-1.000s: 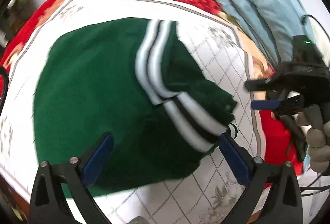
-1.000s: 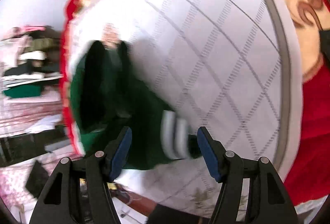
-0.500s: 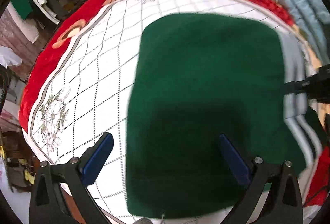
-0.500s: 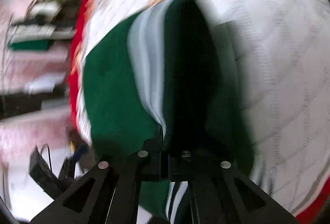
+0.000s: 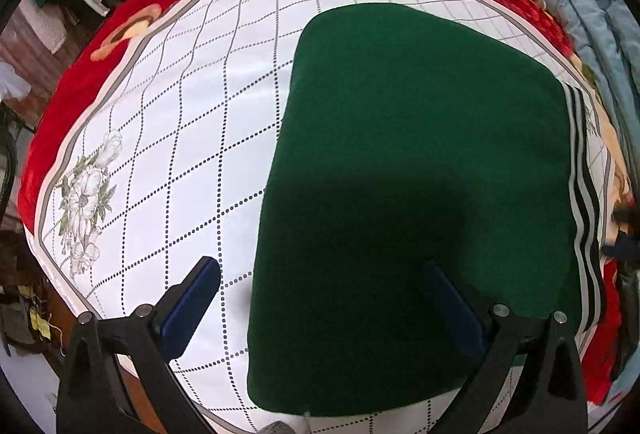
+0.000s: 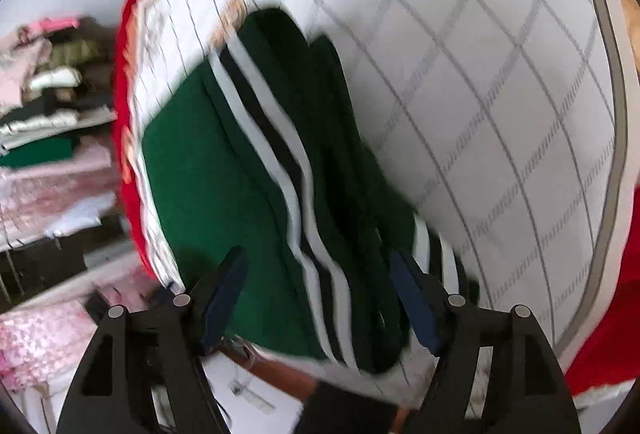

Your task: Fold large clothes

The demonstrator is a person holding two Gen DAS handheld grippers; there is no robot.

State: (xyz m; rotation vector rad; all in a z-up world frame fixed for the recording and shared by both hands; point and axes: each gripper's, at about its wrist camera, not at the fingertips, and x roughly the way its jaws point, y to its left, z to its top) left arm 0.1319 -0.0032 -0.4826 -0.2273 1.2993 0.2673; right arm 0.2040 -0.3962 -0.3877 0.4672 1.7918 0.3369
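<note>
The green sweater lies flat on the white quilted bedspread, right of the middle, already folded into a compact, roughly rectangular block. Its white-and-black striped band runs along the right edge. In the right wrist view the striped sleeve lies folded across the green body, with a striped cuff near the camera; that view is smeared by motion.

The left gripper hovers over the near edge of the sweater, its blue-padded fingers spread wide and holding nothing. The right gripper hangs above the sleeve side, fingers likewise apart and empty.

Judging from this, the sleeves look tucked in and the sides brought over, so most of the folding appears done. What seems left is one more fold, end over end, or just smoothing and setting the piece aside. A pale blue padded jacket lies at the far right edge of the bed.
</note>
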